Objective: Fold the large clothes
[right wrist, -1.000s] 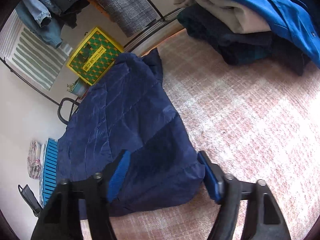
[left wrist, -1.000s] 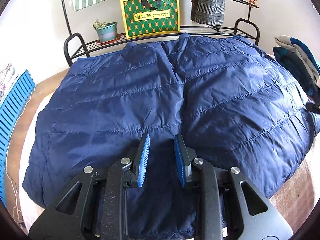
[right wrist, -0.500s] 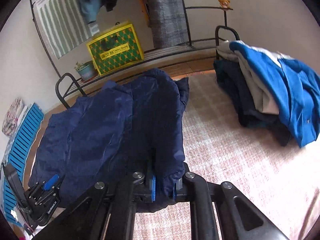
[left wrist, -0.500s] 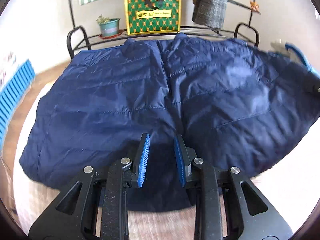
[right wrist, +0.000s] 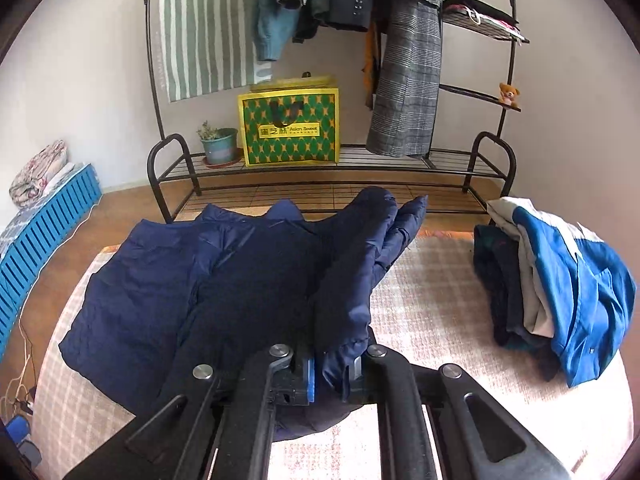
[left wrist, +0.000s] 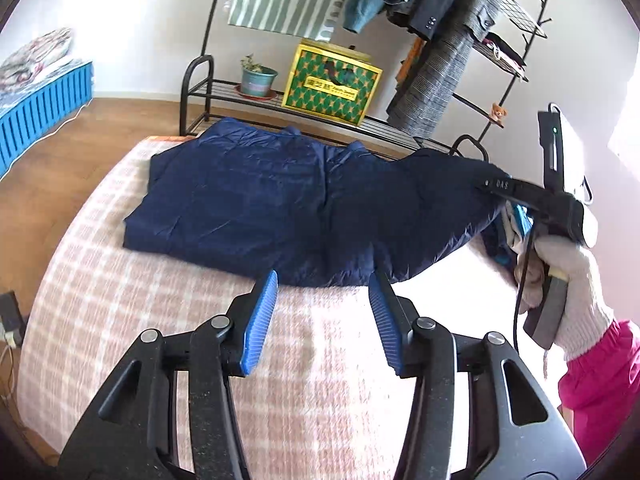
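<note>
A navy quilted jacket (left wrist: 280,200) lies spread on the pink checked blanket (left wrist: 120,300), its collar toward the rack. My left gripper (left wrist: 322,312) hangs above the blanket just short of the jacket's near hem; its jaws are opening and hold nothing. My right gripper (right wrist: 334,376) is shut on the jacket's right edge (right wrist: 348,320) and has that side lifted off the blanket, a sleeve draped ahead of it. In the left wrist view the right gripper (left wrist: 494,186) shows at the right, held by a gloved hand (left wrist: 568,276).
A pile of folded clothes with a blue top (right wrist: 560,288) sits on the blanket's right side. Behind stands a black metal rack (right wrist: 320,164) with a green-and-yellow bag (right wrist: 290,128), a potted plant (right wrist: 218,144) and hanging garments. A blue slatted crate (left wrist: 40,108) is at the left.
The left gripper drew back and up off the jacket and its jaws widened. The right gripper closed on the jacket's right edge and lifted it while rolling upright.
</note>
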